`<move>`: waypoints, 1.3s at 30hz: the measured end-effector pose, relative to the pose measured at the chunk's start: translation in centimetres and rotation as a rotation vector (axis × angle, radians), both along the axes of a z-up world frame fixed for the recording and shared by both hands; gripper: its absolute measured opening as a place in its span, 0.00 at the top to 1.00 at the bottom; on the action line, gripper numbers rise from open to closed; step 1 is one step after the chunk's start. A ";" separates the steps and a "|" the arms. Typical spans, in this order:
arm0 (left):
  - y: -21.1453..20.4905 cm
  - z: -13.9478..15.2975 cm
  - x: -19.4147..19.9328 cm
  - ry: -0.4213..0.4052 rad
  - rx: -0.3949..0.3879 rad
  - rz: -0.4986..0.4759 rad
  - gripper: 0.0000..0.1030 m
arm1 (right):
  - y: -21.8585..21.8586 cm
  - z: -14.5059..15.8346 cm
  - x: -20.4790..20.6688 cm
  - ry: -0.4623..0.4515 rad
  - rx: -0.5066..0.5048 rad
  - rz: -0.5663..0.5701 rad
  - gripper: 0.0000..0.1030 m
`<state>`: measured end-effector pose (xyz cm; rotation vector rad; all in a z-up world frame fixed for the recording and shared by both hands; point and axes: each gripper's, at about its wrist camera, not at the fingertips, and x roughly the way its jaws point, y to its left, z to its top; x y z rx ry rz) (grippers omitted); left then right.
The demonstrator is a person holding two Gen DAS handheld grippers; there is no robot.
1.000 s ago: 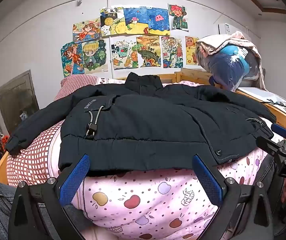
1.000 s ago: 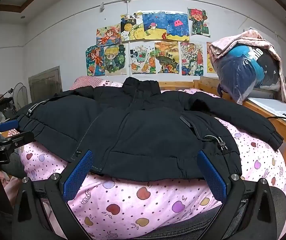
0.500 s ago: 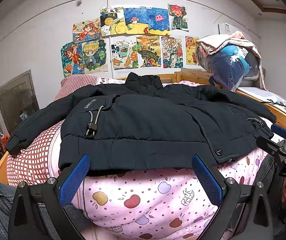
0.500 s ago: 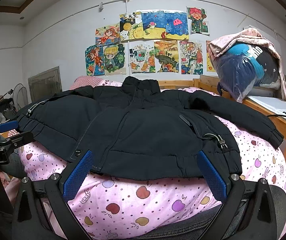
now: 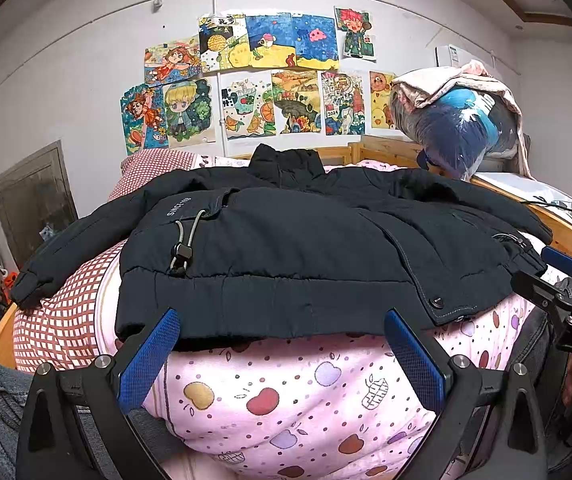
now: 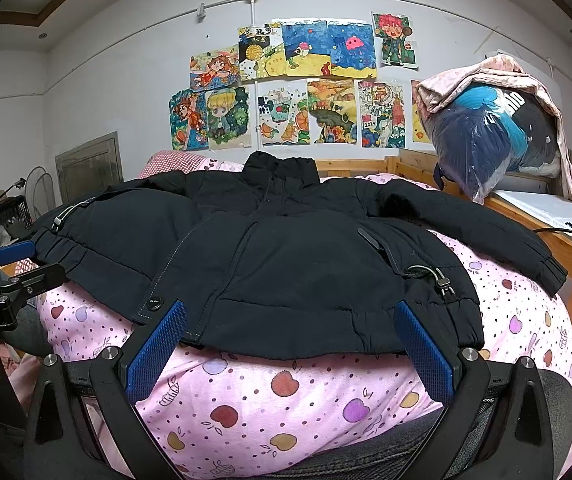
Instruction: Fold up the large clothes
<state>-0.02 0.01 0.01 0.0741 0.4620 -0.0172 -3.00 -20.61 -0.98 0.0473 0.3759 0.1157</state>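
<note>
**A:** Scene?

**B:** Bedroom. Bed with a pink fruit-print quilt straight ahead of both my tongs, kids' drawings on the far wall, bagged bundle of clothes on the shelf up and to the right.

**A:** Where's the garment?

**B:** Black padded jacket lies flat, front up, across the quilt. Collar points away from me, hem faces me. Sleeves spread out to both sides. A red check pillow sits under the left sleeve.

**A:** Tongs?

**B:** Left gripper is spread wide and empty, blue pads just short of the hem, left pad tip close under the hem edge. Right gripper is likewise spread wide and empty, framing the right half of the hem. Neither is pinching cloth.

**A:** Anything move in the last second?

**B:** Barely. The jacket hasn't shifted, with the same creases and the same toggle cord position. Both tongs sit where they were a second ago, maybe a hair of drift. So no fold has started.

**A:** Meaning?

**B:** I read it as a pause before the first grab. The jacket is laid out and ready. Likely next move is a sleeve or a side panel, brought across the middle.

**A:** Risk?

**B:** The padding is thick and slippery, so a shallow pinch may slide off. The quilt underneath could get caught in the jaws as well.
</note>
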 end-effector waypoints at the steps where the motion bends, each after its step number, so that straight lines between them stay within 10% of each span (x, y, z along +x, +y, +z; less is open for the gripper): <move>1: 0.0 0.0 0.0 0.000 0.000 0.000 0.00 | 0.0 0.0 0.0 0.000 0.000 0.000 0.01; 39: 0.0 0.0 0.0 0.001 0.003 0.001 0.00 | -0.6 -1.7 0.3 0.002 0.021 -0.007 0.01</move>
